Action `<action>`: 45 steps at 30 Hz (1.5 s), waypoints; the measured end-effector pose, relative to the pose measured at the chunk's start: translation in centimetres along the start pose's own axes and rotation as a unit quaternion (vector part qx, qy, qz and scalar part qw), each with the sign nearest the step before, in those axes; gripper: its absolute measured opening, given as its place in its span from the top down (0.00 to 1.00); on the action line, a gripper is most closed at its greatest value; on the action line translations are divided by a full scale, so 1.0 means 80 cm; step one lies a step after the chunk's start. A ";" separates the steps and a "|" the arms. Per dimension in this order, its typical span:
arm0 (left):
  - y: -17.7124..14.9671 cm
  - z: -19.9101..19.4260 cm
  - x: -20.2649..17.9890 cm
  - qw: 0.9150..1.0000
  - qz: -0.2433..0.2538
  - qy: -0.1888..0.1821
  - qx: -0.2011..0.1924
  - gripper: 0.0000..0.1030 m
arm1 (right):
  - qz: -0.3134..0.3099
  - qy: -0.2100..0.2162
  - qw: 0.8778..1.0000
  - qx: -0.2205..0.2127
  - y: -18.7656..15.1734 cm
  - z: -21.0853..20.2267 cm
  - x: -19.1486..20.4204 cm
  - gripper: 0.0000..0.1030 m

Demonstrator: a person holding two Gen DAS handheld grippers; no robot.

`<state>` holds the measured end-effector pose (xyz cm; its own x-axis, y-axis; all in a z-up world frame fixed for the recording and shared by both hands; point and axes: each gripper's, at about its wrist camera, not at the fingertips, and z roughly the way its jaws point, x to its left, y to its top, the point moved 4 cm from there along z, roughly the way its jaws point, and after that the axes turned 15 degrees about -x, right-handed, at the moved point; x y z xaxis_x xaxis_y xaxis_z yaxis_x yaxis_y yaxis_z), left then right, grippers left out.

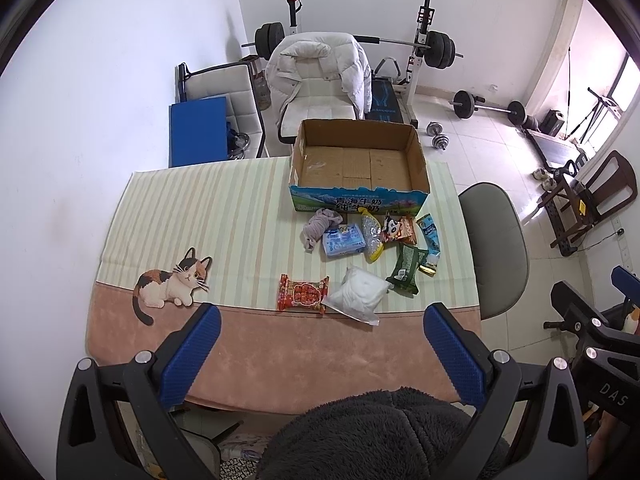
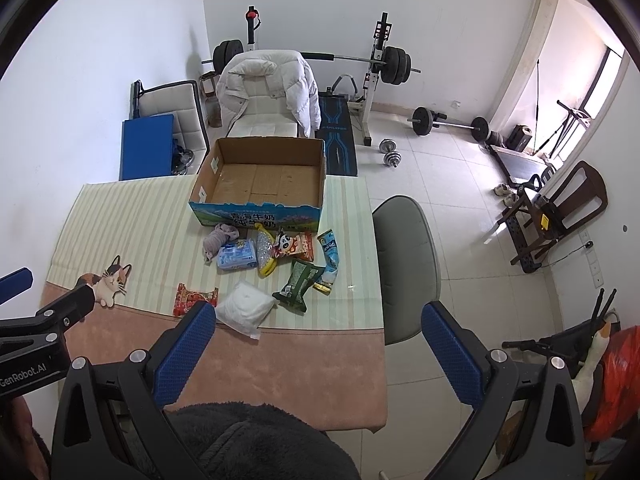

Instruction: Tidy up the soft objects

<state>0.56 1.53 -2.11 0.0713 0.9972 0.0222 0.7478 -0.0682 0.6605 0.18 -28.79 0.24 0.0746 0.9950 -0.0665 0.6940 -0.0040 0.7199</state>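
Note:
An empty open cardboard box [image 1: 356, 160] [image 2: 260, 176] stands at the table's far side. In front of it lie several soft items: a lilac cloth [image 1: 320, 226] [image 2: 218, 238], a blue tissue pack [image 1: 343, 241] [image 2: 237, 256], a panda snack bag [image 1: 398, 230] [image 2: 294, 245], a green packet [image 1: 406, 269] [image 2: 298, 284], a white bag [image 1: 358, 292] [image 2: 245, 306] and a red packet [image 1: 303, 292] [image 2: 192, 298]. My left gripper [image 1: 320, 336] is open and empty above the near table edge. My right gripper [image 2: 316, 340] is open and empty, nearer the table's right edge.
The table wears a striped cloth with a cat picture [image 1: 172, 280]. A grey chair [image 1: 496, 256] [image 2: 406, 264] stands right of the table. A white jacket hangs over a chair [image 1: 316, 76] behind the box. Weights and a bench fill the room behind.

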 end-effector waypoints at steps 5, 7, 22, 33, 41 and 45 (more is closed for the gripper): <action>0.001 0.004 0.001 1.000 -0.003 0.002 0.003 0.00 | 0.001 0.000 1.000 0.000 -0.002 0.000 -0.001 0.00; 0.002 0.007 0.001 1.000 -0.004 0.003 0.004 0.00 | 0.001 0.000 1.000 0.000 0.000 0.002 0.000 0.00; 0.007 0.024 0.000 1.000 -0.002 0.010 0.001 0.00 | 0.011 0.008 1.000 0.004 0.004 0.013 0.005 0.00; -0.024 0.209 0.050 0.972 0.180 0.151 -0.021 0.00 | 0.097 0.074 0.980 0.157 -0.073 0.246 0.039 0.00; -0.104 0.349 0.058 0.933 0.335 0.126 0.041 0.00 | 0.156 0.070 0.929 0.329 -0.231 0.463 0.131 0.00; -0.149 0.405 0.054 0.897 0.425 0.098 0.072 0.00 | 0.176 0.062 0.915 0.358 -0.270 0.514 0.168 0.00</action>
<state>13.38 5.66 -34.20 0.5490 0.5679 0.6132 0.5562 -0.7959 0.2391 15.63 -19.45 -44.56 0.3330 0.9228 0.1940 0.9371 -0.3467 0.0409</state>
